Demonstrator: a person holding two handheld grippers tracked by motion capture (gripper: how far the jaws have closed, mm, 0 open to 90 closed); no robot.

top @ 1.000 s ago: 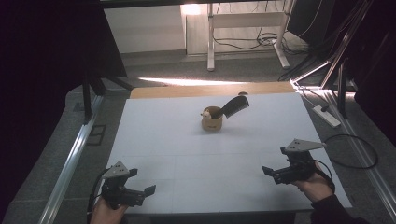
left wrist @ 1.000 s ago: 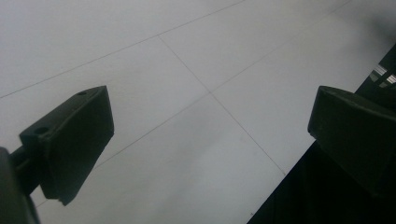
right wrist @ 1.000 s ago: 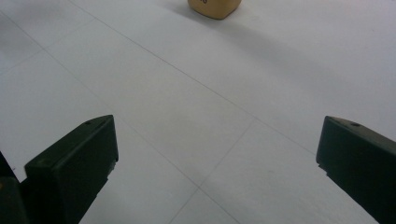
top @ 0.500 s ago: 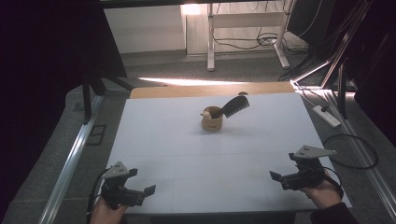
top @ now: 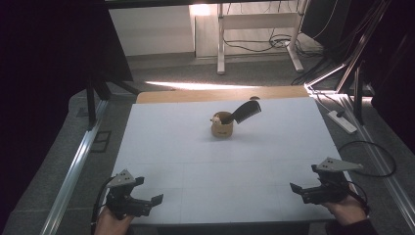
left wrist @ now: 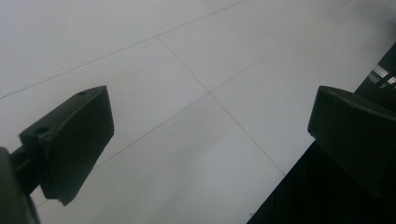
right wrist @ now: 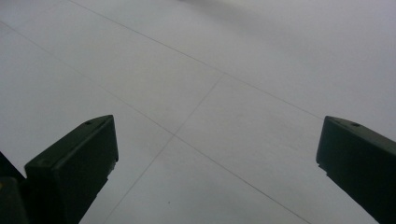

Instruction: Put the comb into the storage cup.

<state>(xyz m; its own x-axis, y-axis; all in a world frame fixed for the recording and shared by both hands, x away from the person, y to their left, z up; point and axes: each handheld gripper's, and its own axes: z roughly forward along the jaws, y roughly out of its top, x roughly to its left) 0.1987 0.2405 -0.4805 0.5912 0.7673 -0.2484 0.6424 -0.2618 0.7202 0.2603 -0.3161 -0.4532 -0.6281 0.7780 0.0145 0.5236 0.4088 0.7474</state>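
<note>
Table top [top: 195, 161]: pale grey-white, crossed by thin, faint grey grid lines.
Table's far edge [top: 195, 95]: light wood brown strip.
Cup [top: 222, 128]: tan, wood-coloured.
Tool leaning in the cup [top: 247, 110]: black.
Left gripper [top: 147, 203]: black, with a light grey plate on top.
Right gripper [top: 301, 190]: black, with a light grey plate on top.
Floor [top: 161, 68]: dark grey, speckled.
</note>
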